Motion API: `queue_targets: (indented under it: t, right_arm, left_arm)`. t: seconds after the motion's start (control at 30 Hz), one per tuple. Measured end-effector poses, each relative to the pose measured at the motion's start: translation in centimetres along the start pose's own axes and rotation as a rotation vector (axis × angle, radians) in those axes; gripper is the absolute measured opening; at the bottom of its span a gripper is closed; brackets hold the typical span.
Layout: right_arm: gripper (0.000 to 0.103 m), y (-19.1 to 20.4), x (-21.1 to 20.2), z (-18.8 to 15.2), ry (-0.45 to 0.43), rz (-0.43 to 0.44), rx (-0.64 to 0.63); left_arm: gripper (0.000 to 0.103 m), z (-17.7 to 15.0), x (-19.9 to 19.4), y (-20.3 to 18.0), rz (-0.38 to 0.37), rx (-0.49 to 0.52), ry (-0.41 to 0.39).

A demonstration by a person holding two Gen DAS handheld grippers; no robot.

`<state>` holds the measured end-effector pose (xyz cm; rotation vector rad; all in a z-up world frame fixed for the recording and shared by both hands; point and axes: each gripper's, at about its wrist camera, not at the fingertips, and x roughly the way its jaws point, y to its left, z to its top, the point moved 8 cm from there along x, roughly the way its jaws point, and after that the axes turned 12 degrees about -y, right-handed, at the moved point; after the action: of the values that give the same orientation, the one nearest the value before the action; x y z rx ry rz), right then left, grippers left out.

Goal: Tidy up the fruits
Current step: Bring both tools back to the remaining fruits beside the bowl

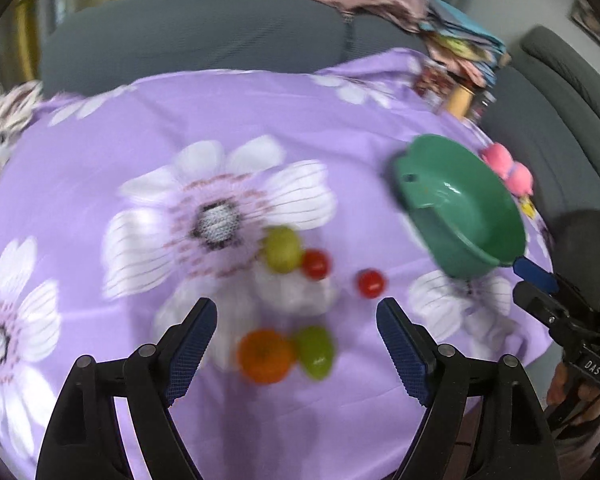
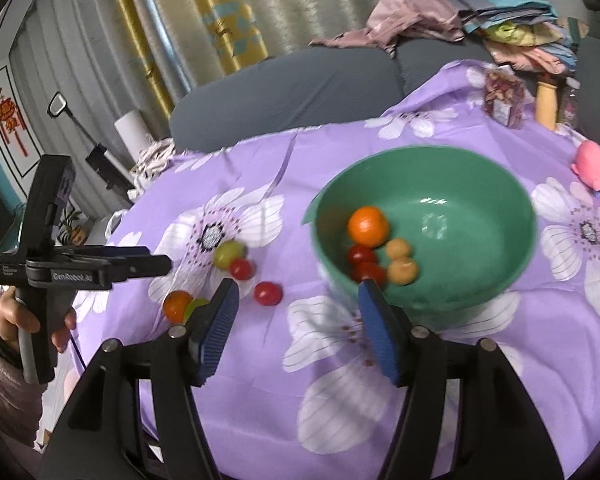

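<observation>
A green bowl point(image 2: 480, 248) stands on the purple flowered cloth point(image 2: 260, 380) and holds an orange point(image 2: 368, 226), two red tomatoes point(image 2: 362, 256) and two small yellow fruits point(image 2: 402, 270). On the cloth to its left lie a green fruit point(image 1: 283, 249), two red tomatoes point(image 1: 315, 264), an orange point(image 1: 265, 356) and another green fruit point(image 1: 315, 351). My left gripper point(image 1: 296, 320) is open above the orange and green fruit, empty. My right gripper point(image 2: 296, 300) is open and empty at the bowl's near left rim. The bowl also shows in the left wrist view point(image 1: 460, 204).
A grey sofa point(image 2: 280, 88) runs behind the table with piled clothes point(image 2: 420, 16). A pink plush toy point(image 2: 596, 170), a small box point(image 2: 502, 98) and a wooden cylinder point(image 2: 546, 102) stand at the far right of the cloth.
</observation>
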<state>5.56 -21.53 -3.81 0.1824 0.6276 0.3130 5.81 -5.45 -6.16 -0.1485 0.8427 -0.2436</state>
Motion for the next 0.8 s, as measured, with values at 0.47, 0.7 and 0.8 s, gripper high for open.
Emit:
queue_targets:
  t: [0.47,0.7,0.8]
  right_arm:
    - [0.062,4.9,5.7,-3.5,0.169,0.074,-0.078]
    - [0.062,4.1,7.0,-4.5,0.214,0.038,-0.062]
    - [0.062,3.8,7.1,-4.4,0.215,0.023,-0.065]
  left_arm:
    - [0.082,-4.3,-1.2,5.6,0.032,-0.119,0.036]
    - [0.082,-4.8,-1.6,5.2,0.002,-0.115,0.030]
    - [0.082,-4.9,-1.4,4.6,-0.015,-0.110,0.035]
